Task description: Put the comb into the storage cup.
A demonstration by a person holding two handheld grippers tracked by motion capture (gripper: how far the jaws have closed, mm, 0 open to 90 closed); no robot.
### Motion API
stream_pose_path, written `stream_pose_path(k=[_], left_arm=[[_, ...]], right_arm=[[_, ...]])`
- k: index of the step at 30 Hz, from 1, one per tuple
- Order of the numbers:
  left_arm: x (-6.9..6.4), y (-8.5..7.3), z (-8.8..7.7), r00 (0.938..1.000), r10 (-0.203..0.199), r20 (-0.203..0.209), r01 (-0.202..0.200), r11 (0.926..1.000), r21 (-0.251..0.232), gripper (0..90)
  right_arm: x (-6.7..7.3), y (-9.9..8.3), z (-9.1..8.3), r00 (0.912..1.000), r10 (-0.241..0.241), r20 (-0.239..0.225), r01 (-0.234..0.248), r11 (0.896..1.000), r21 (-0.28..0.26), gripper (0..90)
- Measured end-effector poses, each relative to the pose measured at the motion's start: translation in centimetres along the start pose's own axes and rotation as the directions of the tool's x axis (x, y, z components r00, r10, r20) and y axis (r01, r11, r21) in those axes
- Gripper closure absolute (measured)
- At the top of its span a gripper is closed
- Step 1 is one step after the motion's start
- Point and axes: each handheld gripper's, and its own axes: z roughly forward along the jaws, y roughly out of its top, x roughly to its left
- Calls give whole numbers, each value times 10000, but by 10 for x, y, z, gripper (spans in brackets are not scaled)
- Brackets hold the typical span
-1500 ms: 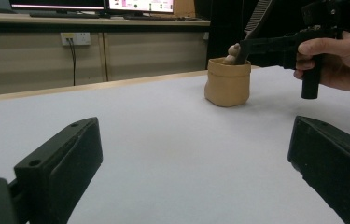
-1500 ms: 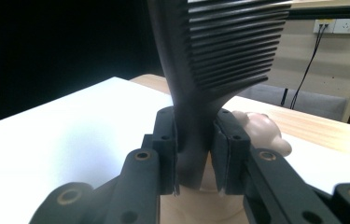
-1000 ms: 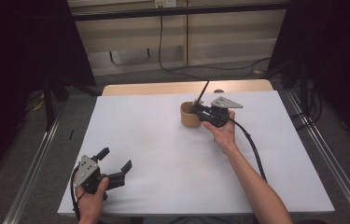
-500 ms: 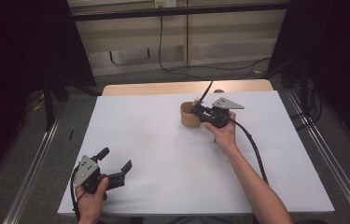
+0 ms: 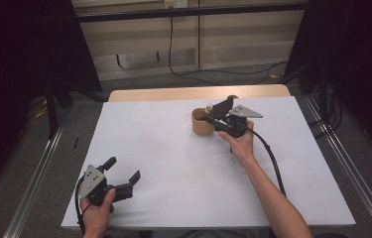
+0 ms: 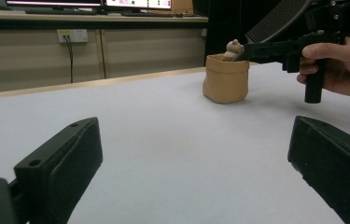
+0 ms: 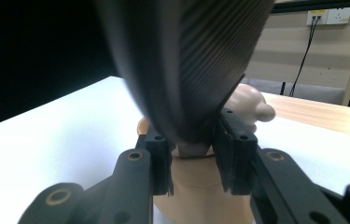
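A tan, soft-sided pouch (image 5: 199,125) stands upright on the white tabletop (image 5: 173,153), far right of centre. My right gripper (image 5: 211,119) reaches over its rim, shut on a black ribbed flat strip (image 5: 223,106) that slants up and to the right. In the right gripper view the strip (image 7: 186,60) is pinched between the jaws of the right gripper (image 7: 193,140), above the pouch (image 7: 196,191). A beige rounded piece (image 7: 249,105) pokes out of the pouch behind it. My left gripper (image 5: 122,169) rests open at the near left corner, holding nothing.
A wooden table edge (image 5: 173,93) shows beyond the white top. Cables (image 5: 183,69) run across the floor behind it. Metal rails (image 5: 34,173) flank both sides. From the left gripper (image 6: 193,140), bare tabletop stretches to the pouch (image 6: 226,79) and the right gripper (image 6: 256,47).
The black strip in my right gripper stood thin and nearly upright before; it now leans lower and shows its broad side. The left gripper has not moved.
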Motion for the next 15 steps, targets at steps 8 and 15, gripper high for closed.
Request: stream_pose_path(k=[8, 15], left_arm=[[0, 0, 0, 10000, 36, 14, -36, 10000, 15, 31], [0, 0, 0, 10000, 58, -52, -58, 10000, -7, 31]], right_arm=[[-3, -1, -6, 9999, 75, 132, -76, 9999, 131, 587], [-3, 2, -12, 9998, 30, 189, -31, 10000, 71, 459]])
